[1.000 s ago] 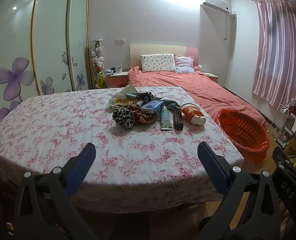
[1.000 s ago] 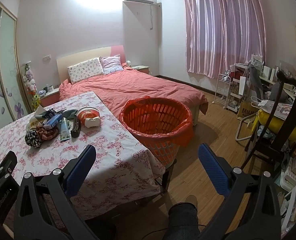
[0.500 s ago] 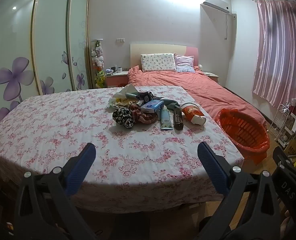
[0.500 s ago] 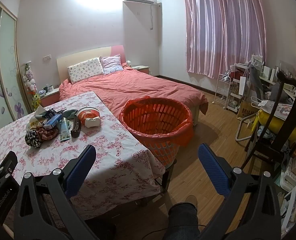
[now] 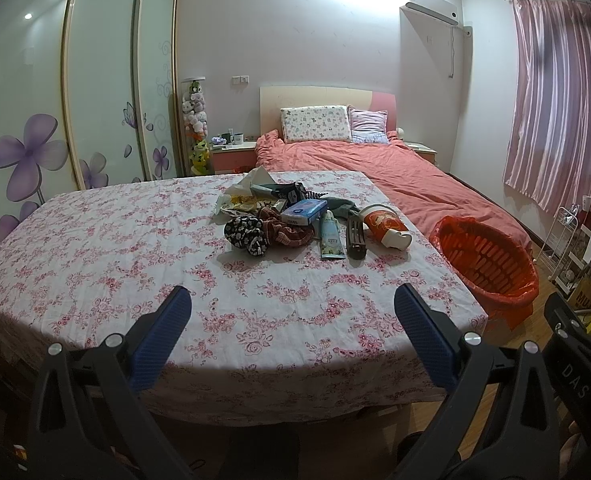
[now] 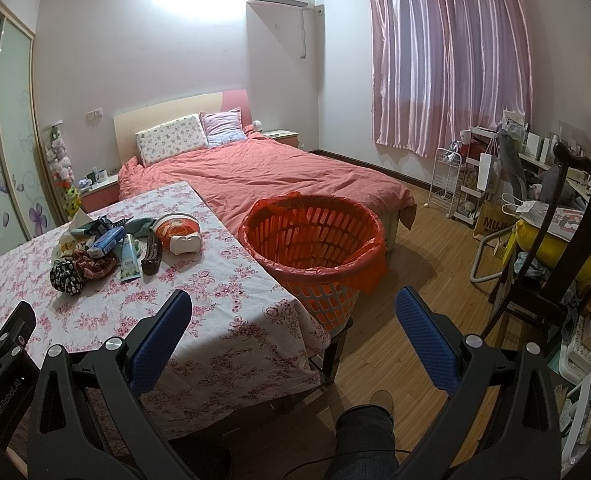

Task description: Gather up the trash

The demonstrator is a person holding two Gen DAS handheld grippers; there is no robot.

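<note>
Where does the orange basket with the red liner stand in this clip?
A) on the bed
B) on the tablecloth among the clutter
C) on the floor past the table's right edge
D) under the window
C: the orange basket stands beside the table, off the cloth.

The left wrist view sits low at the near edge of the table point(image 5: 95, 248), facing the bed point(image 5: 395, 172). The right wrist view stands off the table's corner, facing the orange basket point(image 6: 315, 240). The 2 views share table, basket and bed.

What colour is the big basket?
Orange slatted plastic basket, lined with a red bag; clearest in the right wrist view.
</note>
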